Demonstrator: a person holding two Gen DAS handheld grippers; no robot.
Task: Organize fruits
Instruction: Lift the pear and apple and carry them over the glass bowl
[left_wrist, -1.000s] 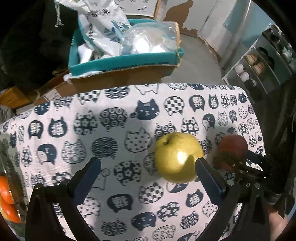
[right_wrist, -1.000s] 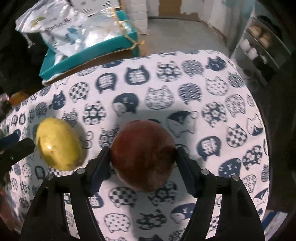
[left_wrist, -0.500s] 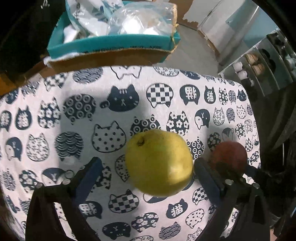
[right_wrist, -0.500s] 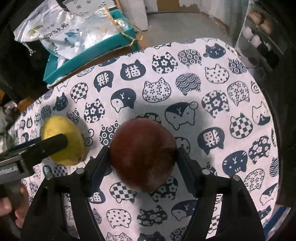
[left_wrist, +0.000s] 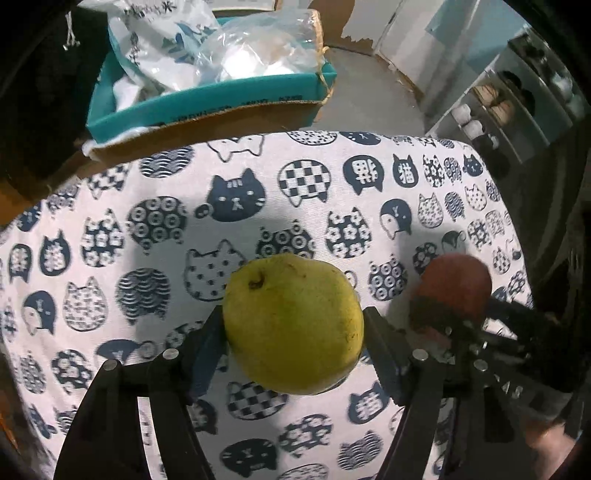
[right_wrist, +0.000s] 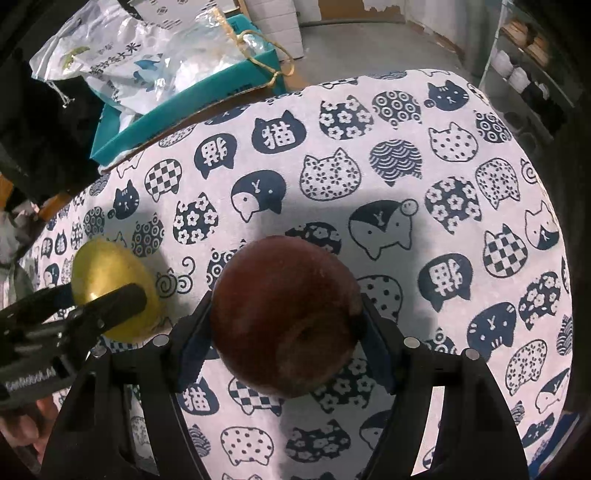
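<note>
My left gripper (left_wrist: 293, 328) is shut on a yellow-green pear (left_wrist: 291, 323), its fingers pressing both sides, above the cat-print tablecloth (left_wrist: 147, 229). My right gripper (right_wrist: 286, 325) is shut on a dark red apple (right_wrist: 284, 314) and holds it over the cloth. The apple also shows in the left wrist view (left_wrist: 456, 286) to the right of the pear, in the right gripper (left_wrist: 454, 317). The pear also shows in the right wrist view (right_wrist: 110, 280) at the left, held by the left gripper (right_wrist: 110, 299).
Beyond the table's far edge stands a teal cardboard box (left_wrist: 210, 103) full of plastic bags (left_wrist: 229, 51). A shelf unit with cups (left_wrist: 517, 99) stands at the far right. The table edge curves away on the right (right_wrist: 554, 184).
My left gripper has moved in around the pear and shut on it; a second ago its fingers were wide open. The right gripper has kept hold of the apple throughout.
</note>
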